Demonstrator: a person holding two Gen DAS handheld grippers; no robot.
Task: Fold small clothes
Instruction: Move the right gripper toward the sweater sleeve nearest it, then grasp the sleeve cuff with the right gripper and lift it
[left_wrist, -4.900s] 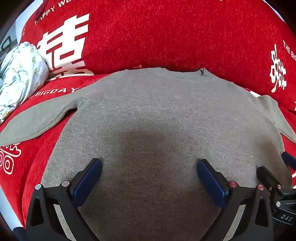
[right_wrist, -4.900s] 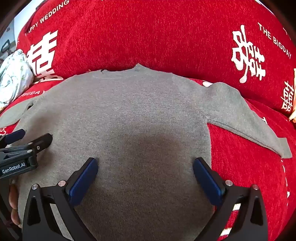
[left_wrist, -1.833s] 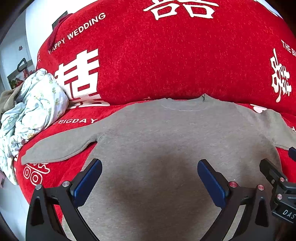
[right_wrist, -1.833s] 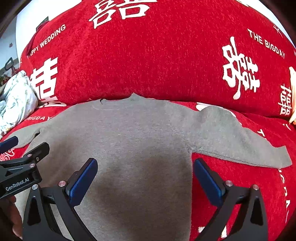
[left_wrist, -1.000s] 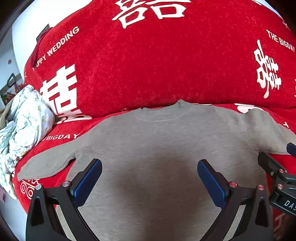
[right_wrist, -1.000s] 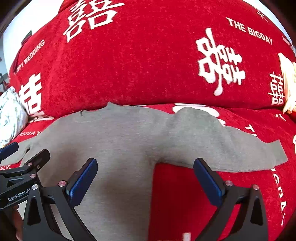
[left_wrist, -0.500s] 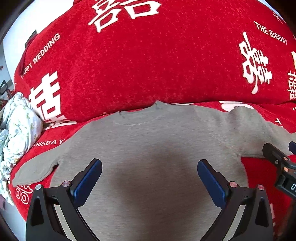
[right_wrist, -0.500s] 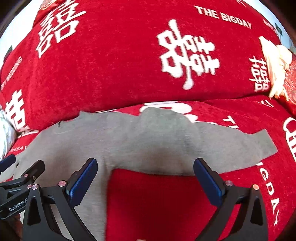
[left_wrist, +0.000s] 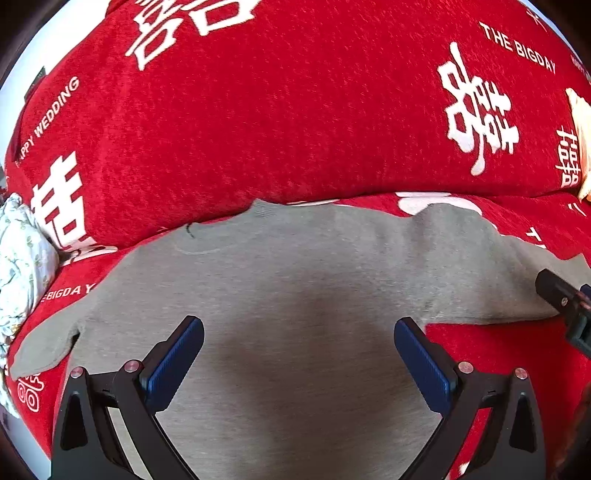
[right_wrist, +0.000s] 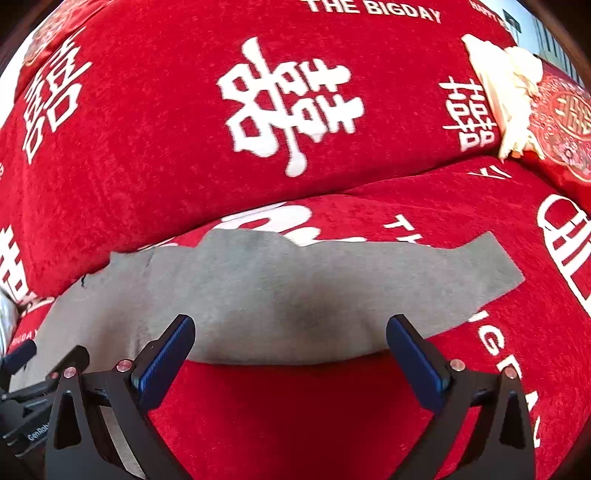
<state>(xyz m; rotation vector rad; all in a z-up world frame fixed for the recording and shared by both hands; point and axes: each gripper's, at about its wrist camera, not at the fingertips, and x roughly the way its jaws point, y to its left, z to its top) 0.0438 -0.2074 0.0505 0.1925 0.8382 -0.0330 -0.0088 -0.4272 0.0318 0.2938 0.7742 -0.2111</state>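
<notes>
While a pale floral bundle (left_wrist: 20, 258) sits at the far left of the red sofa (left_wrist: 280, 122), the grey sweater (left_wrist: 295, 295) lies flat on the seat, neckline (left_wrist: 207, 236) toward the backrest, hem toward the camera. Its sleeves stretch sideways, so its long axis runs left to right. Above its body hangs the left hand-held gripper (left_wrist: 298, 363), released and empty. Farther right, the right hand-held gripper (right_wrist: 290, 360), likewise released, hangs over the right sleeve (right_wrist: 406, 280), whose cuff points right.
</notes>
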